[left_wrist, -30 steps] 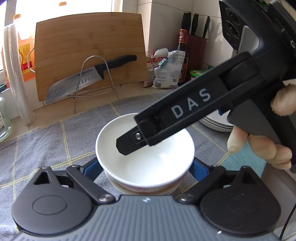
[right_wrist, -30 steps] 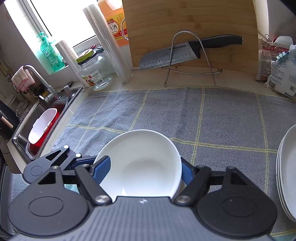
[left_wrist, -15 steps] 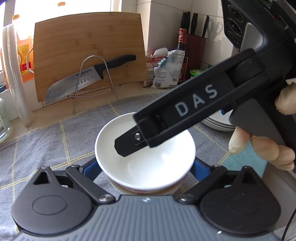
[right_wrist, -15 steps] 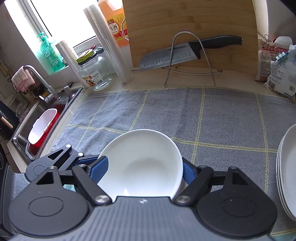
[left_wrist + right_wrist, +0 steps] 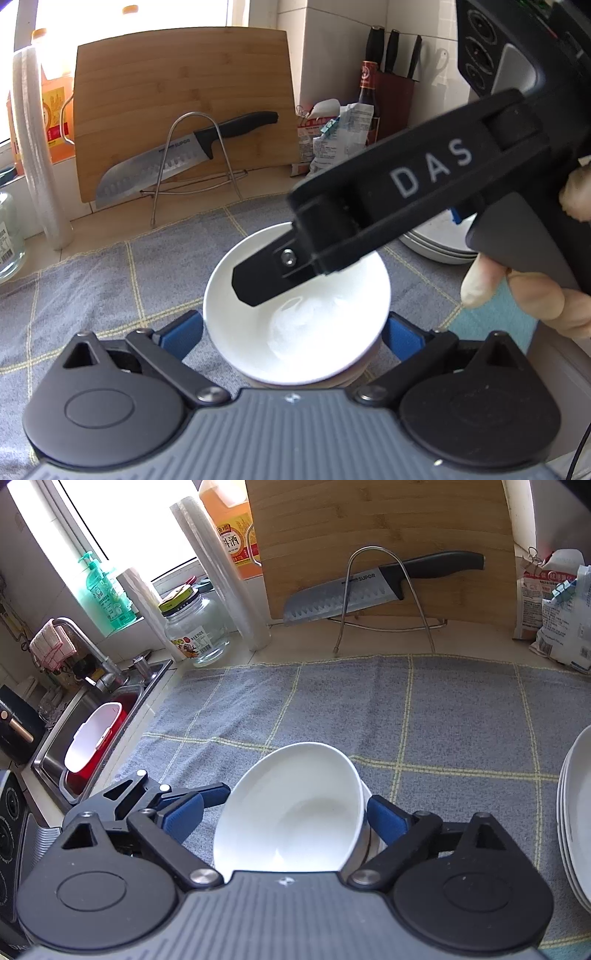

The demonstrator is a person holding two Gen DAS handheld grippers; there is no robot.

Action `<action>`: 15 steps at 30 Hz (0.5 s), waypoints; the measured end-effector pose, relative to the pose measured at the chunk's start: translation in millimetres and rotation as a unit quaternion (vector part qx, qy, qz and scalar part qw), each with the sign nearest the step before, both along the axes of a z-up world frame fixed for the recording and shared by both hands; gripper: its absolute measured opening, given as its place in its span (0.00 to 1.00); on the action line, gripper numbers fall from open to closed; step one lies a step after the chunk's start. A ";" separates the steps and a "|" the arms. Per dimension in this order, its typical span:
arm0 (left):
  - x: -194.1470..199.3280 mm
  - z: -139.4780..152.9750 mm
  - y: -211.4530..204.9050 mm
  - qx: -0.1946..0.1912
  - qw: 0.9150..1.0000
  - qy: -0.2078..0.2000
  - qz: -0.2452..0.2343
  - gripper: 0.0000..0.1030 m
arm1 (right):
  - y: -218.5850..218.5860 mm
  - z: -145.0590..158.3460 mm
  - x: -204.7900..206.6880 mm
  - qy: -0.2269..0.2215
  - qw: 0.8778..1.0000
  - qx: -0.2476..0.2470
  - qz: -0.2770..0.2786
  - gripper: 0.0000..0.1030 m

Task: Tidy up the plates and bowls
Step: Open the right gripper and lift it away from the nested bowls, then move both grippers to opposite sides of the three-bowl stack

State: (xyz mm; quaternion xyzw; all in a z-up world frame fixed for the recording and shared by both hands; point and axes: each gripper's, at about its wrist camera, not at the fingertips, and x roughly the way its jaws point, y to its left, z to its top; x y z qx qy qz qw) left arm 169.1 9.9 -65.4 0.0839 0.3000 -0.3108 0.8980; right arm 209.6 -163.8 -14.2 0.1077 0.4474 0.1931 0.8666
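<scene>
1. Work surface: a grey woven cloth with yellow grid lines [image 5: 369,709] covers the counter [image 5: 110,229].
2. Task item: a plain white round ceramic bowl [image 5: 332,332] sits near the front edge of the cloth, open side up. It rests on a second bowl [image 5: 364,371], of which only a narrow brownish rim shows beneath it.
3. Left tongs [image 5: 291,325]: the jaws have just been opening and now stand wide. The white bowl is between them. The blue pads [image 5: 184,328] lie just beside its rim on either side and do not press on it.
4. Right tongs [image 5: 284,808]: these are also spread wide, straddling the same bowl from the other side. The left pad is clear of the rim; the right pad is close to it, with no grip visible. From the left wrist view, one black finger of this tool reaches across above the bowl's opening.
5. Right hand [image 5: 535,295]: its fingers wrap the grey handle of the right tool.
6. Other task items: a stack of white round plates [image 5: 576,812] stands on the cloth to the right of the bowls, apart from them.
7. Background: a bamboo cutting board [image 5: 184,92] leans against the wall. In front of it, a black-handled steel kitchen knife [image 5: 166,166] rests in a bent wire stand [image 5: 195,155].
</scene>
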 end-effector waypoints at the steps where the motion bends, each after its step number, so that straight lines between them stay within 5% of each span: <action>1: 1.5 -0.6 -0.9 0.001 1.000 0.000 0.000 0.99 | 0.4 0.3 -0.6 -0.001 1.000 -0.006 -0.002 0.98; 7: -0.1 1.3 0.1 -0.003 1.000 -0.005 0.000 0.99 | -8.6 5.2 -4.2 -0.012 1.000 -0.018 -0.020 0.98; 15: -7.4 3.7 2.0 0.009 1.000 -0.009 -0.001 0.99 | -20.5 29.1 -14.5 -0.054 0.996 0.070 0.000 0.98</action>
